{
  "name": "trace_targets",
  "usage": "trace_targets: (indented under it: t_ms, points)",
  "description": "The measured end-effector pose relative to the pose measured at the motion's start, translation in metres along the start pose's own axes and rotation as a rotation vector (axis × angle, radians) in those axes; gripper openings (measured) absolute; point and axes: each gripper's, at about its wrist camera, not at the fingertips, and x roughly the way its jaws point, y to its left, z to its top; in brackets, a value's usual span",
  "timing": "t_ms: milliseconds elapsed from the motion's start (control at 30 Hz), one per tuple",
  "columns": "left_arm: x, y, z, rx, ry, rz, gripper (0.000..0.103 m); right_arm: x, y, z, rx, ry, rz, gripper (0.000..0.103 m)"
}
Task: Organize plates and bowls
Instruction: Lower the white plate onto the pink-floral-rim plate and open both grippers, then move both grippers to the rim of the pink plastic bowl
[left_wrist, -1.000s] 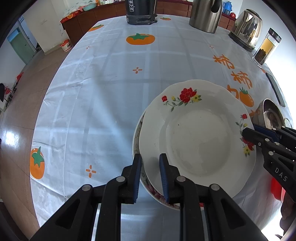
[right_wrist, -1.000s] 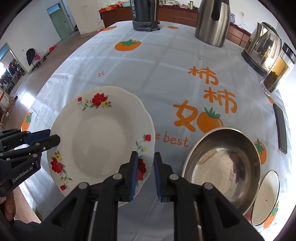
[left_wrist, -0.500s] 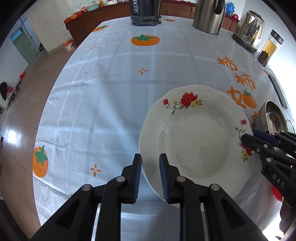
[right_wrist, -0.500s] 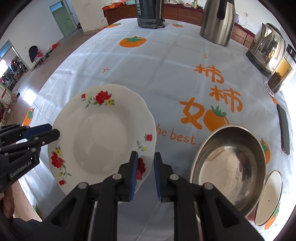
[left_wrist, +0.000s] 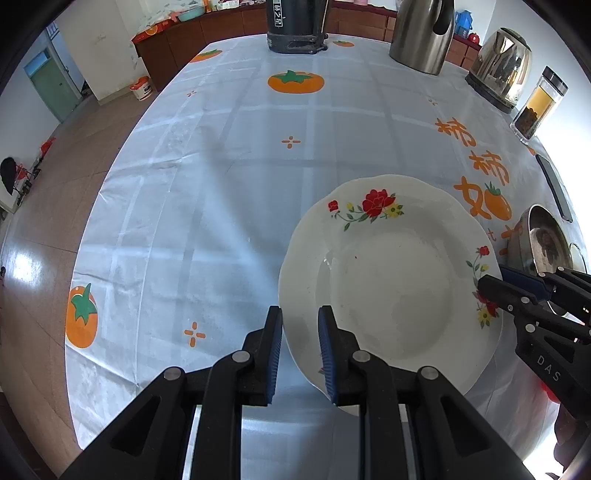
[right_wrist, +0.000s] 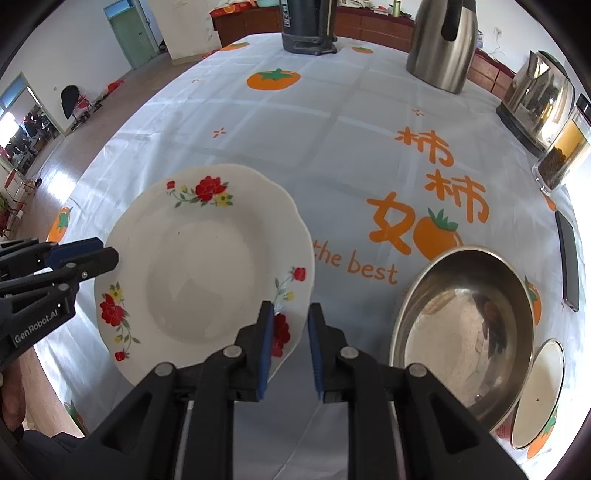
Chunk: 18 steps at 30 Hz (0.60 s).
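Note:
A white plate (left_wrist: 388, 288) with red flowers on its scalloped rim is held between both grippers over the tablecloth. My left gripper (left_wrist: 299, 314) is shut on its near left rim, and the rim passes between the blue pads. In the right wrist view the same plate (right_wrist: 207, 266) has its right rim clamped in my right gripper (right_wrist: 290, 306). The left gripper (right_wrist: 110, 254) bites the opposite edge. A steel bowl (right_wrist: 465, 328) stands on the table to the right of the plate, with a small round dish (right_wrist: 539, 391) beside it.
Along the far edge stand a black appliance (left_wrist: 295, 26), a steel jug (left_wrist: 421, 33) and an electric kettle (left_wrist: 502, 66). A glass jar (left_wrist: 535, 107) and a dark phone (right_wrist: 569, 258) lie at the right. The table's left edge (left_wrist: 88, 229) drops to a tiled floor.
A second ago the patterned rim of another plate showed under the white plate's left side; now it is out of sight. The white plate sits slightly lower in the left view. Both grips are unchanged.

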Motion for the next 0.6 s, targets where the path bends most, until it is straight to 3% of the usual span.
trace_targets:
  t_ms: [233, 333, 433, 533, 600]
  points:
    - [-0.005, 0.000, -0.003, -0.002, -0.008, -0.001, 0.022, 0.000, 0.001, -0.001, -0.010, -0.005, -0.007, 0.019]
    - [-0.007, 0.002, -0.002, -0.014, -0.007, 0.003, 0.022, 0.000, 0.004, -0.001, -0.028, -0.006, -0.011, 0.024]
    - [-0.008, 0.005, -0.003, -0.023, -0.001, 0.004, 0.023, -0.002, 0.005, -0.003, -0.010, -0.018, 0.006, 0.050]
    - [-0.009, 0.005, -0.005, -0.025, 0.004, 0.007, 0.024, -0.008, 0.007, -0.004, -0.010, -0.039, 0.002, 0.053]
    - [-0.012, 0.005, -0.006, -0.027, -0.003, 0.013, 0.035, -0.013, 0.006, -0.005, 0.002, -0.050, 0.008, 0.057]
